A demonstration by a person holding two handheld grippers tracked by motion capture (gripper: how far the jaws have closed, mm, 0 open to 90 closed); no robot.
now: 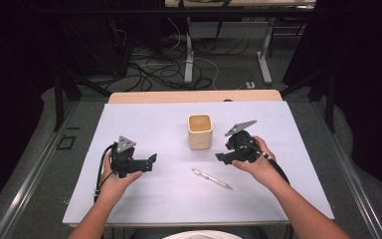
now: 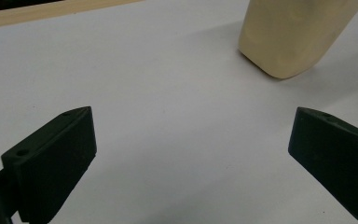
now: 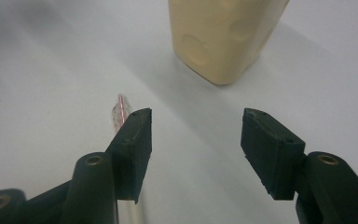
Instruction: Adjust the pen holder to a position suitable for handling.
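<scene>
The white worktop (image 1: 144,199) carries a cream cup (image 1: 200,131) standing upright near the centre, and a clear pen (image 1: 212,179) lying flat at about five o'clock from it, well apart from the cup. The right tool (image 1: 221,157) hovers at four o'clock from the cup, just above the pen's far end, its jaws half apart with nothing between them; in the right gripper view the pen (image 3: 119,112) lies outside the left jaw, not in the gap. To pick it up well, the right tool should probably shift sideways until the pen's barrel runs across the gap, then sink until both pads flank it before closing. The left tool (image 1: 152,160) rests at eight o'clock from the cup, jaws wide and empty.
</scene>
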